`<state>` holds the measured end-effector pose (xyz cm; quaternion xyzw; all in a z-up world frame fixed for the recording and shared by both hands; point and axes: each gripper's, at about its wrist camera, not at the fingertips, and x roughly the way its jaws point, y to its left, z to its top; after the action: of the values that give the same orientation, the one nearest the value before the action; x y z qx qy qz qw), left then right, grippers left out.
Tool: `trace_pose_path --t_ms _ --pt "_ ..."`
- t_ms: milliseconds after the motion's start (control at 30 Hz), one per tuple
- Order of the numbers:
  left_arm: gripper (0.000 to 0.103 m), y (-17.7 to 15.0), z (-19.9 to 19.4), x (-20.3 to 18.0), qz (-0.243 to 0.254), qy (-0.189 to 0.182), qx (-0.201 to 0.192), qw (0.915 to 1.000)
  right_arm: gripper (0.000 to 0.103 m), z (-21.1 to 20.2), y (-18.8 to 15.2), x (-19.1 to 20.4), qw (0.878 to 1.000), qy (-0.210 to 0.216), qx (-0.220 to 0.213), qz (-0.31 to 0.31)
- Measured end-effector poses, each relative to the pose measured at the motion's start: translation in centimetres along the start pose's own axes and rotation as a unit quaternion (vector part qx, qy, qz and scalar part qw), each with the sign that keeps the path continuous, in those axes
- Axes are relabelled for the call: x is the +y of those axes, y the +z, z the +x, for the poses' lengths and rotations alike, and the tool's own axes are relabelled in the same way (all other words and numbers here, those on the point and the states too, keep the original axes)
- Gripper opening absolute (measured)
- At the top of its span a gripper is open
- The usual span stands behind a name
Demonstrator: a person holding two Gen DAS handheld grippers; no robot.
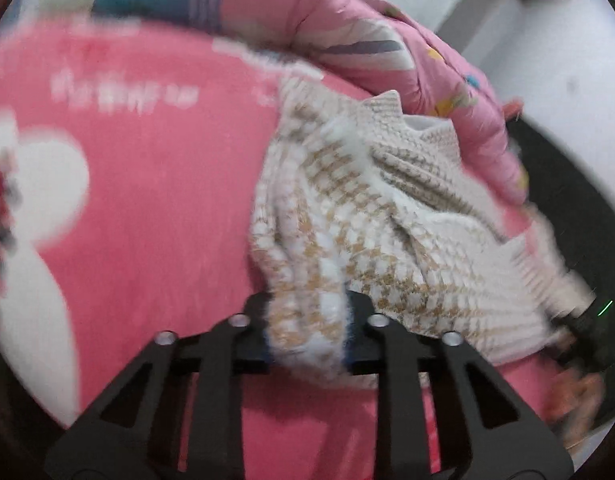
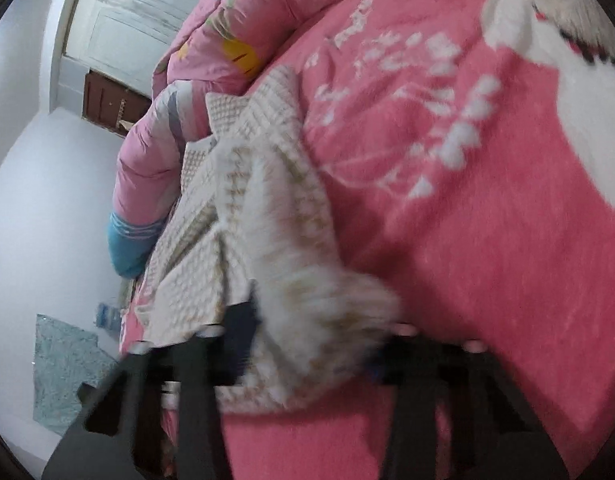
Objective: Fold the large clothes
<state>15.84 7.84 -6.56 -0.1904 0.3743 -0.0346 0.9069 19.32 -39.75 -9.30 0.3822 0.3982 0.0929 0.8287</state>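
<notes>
A cream and tan knitted sweater (image 1: pixel 371 216) lies bunched on a pink blanket (image 1: pixel 159 184). My left gripper (image 1: pixel 307 332) is shut on a fold of the sweater's near edge, and the knit bulges out between its black fingers. At the far right of the left wrist view the other gripper (image 1: pixel 587 320) shows, blurred, at the sweater's ribbed hem. In the right wrist view the same sweater (image 2: pixel 247 216) runs away from me along the pink blanket (image 2: pixel 487 240). My right gripper (image 2: pixel 311 340) is shut on a bunched piece of the sweater, and the blurred knit fills the gap.
A pink padded quilt (image 1: pixel 427 52) with a blue end is piled behind the sweater. In the right wrist view the bed edge drops to a white floor (image 2: pixel 39 208) with a pale green mat (image 2: pixel 63 372); a white door (image 2: pixel 127 8) stands beyond the quilt (image 2: pixel 235 24).
</notes>
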Motion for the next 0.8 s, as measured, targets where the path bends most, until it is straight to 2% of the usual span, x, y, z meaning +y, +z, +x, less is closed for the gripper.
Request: trace_pose_path --t_ms 33,100,200,300,467,533,567,600,633,667,733,800 --pt "0.017 0.2 -0.8 -1.0 0.027 0.016 -0.011 0.9994 0.018 -0.9 0.2 1.1 1.000 0.003 -0.012 -0.018" --pt "0.014 0.8 -2.3 -1.9 0.046 0.023 -0.026 0.9984 0.012 -2.8 0.6 3.1 0.998 0.008 -0.036 -0.048" --pt "0.013 1.6 -5.4 -2.7 0.056 0.015 -0.045 0.9973 0.010 -5.7 0.4 5.2 0.995 0.009 -0.057 -0.082" --pt "0.013 1.2 -8.1 -2.5 0.056 0.001 -0.046 0.9973 0.010 -8.6 -0.6 5.8 0.994 0.019 -0.056 -0.096" --pt "0.014 -2.4 -12.8 -0.6 0.040 -0.035 -0.004 0.9986 0.010 -12.4 -3.5 3.7 0.996 0.038 -0.017 -0.083" --pt "0.020 -4.3 -12.5 1.0 0.015 -0.048 0.028 0.9983 0.016 -11.7 -4.7 1.2 0.997 0.032 0.033 -0.064" --pt "0.028 -5.4 -11.7 1.8 0.018 -0.037 0.046 0.9981 0.021 -10.7 -5.1 -0.2 0.997 0.005 0.065 -0.051" --pt "0.038 -6.4 -10.9 2.7 0.029 -0.004 0.054 0.9981 0.030 -9.9 -5.4 -1.1 0.995 -0.029 0.085 -0.047" --pt "0.044 -7.0 -10.5 3.4 0.035 0.022 0.059 0.9974 0.036 -9.2 -5.5 -2.6 0.990 -0.085 0.106 -0.044" --pt "0.048 -7.5 -10.1 4.5 0.033 0.051 0.062 0.9962 0.039 -9.2 -5.5 -3.8 0.988 -0.094 0.114 -0.034" --pt "0.046 -7.4 -10.9 7.1 -0.006 0.078 0.053 0.9955 0.042 -10.4 -4.8 -4.4 0.993 -0.062 0.101 -0.008" --pt "0.046 -6.6 -12.6 8.9 -0.034 0.084 0.023 0.9956 0.044 -12.5 -3.8 -3.1 0.995 -0.081 0.056 -0.035"
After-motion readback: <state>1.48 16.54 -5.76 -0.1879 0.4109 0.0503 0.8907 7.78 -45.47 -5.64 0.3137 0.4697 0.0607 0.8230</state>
